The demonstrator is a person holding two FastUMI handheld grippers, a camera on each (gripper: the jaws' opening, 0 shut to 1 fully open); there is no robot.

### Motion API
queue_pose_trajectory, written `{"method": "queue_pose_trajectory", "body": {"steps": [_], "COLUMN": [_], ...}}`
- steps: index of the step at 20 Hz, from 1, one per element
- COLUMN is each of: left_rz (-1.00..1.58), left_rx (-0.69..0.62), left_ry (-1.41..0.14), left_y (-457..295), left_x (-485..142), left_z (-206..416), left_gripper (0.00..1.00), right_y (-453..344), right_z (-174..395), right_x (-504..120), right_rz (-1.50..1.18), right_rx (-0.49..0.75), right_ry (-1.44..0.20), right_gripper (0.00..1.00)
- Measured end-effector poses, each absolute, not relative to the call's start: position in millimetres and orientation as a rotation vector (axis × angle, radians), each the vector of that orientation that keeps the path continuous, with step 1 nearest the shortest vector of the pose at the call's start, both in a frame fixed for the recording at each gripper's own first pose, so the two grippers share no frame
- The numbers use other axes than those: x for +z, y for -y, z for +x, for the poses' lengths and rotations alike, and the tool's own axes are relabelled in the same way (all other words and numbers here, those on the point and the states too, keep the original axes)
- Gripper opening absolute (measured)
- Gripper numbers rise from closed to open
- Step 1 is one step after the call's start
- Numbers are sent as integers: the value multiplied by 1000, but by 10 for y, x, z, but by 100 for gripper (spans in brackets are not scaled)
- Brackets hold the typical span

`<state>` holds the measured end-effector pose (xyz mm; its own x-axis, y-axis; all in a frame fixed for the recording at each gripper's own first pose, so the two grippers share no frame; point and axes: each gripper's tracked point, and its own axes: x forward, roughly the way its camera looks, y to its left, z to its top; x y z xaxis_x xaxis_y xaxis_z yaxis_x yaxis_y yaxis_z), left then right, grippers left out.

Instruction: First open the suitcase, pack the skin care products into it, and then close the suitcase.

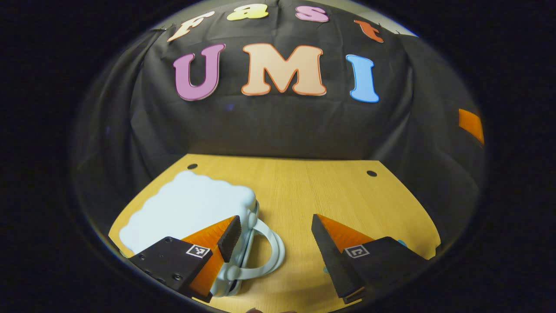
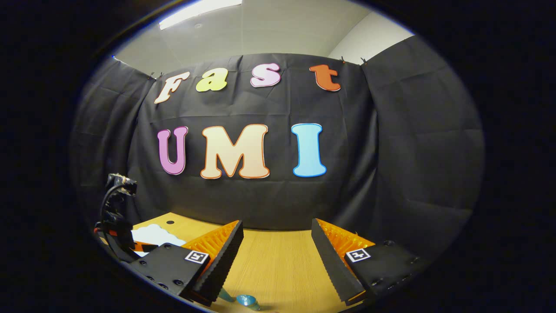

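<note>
Left gripper (image 1: 276, 234): jaws wide apart, nothing held. Pale blue suitcase (image 1: 191, 213) lies closed on wooden table (image 1: 330, 191) at 9 o'clock, handle toward the gap. Right gripper (image 2: 277, 243): spread wide, empty; small blue item (image 2: 246, 301) at 6 o'clock.

Black cloth wall (image 2: 269, 200), wooden table (image 1: 330, 191)

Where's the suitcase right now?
In the left gripper view, the pale blue suitcase lies closed on the wooden table, lower left, its handle beside the left gripper's left finger.
</note>
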<state>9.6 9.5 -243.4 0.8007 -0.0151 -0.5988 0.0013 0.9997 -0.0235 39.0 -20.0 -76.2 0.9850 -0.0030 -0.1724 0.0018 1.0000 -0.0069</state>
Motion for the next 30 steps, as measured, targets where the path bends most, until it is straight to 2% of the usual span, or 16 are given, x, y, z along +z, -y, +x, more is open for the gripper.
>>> {"method": "queue_pose_trajectory", "body": {"steps": [13,20,23,24,25,27,28,29,30], "left_rz": [-126,-167,-172,-165,-159,-152,-141,-144,-160], "left_rx": [-24,-89,-83,-76,-74,-82,-85,-90,-97], "left_ry": [-985,-1089,-1119,-1115,-1115,-1129,-1140,-1144,-1144], "left_y": [23,116,62,29,2,-39,-81,-102,-80], "left_x": [-3293,-3518,-3564,-3553,-3534,-3520,-3529,-3507,-3503], "left_z": [-14,4,-7,-6,-1,-25,-26,-29,-27], "left_gripper": [96,87,72,74,55,34,30,17,9], "right_y": [136,138,154,160,165,164,158,140,128], "right_z": [369,298,270,262,259,255,249,248,250], "right_x": [-890,-958,-962,-962,-959,-986,-999,-1004,-1009], "right_rz": [-66,-87,-89,-90,-92,-91,-87,-81,-79], "right_rx": [-43,-56,-62,-64,-65,-66,-65,-61,-58], "right_ry": [-222,-238,-242,-240,-239,-243,-246,-248,-247], "right_gripper": [99,99,99,99,99,99,99,99,99]}}
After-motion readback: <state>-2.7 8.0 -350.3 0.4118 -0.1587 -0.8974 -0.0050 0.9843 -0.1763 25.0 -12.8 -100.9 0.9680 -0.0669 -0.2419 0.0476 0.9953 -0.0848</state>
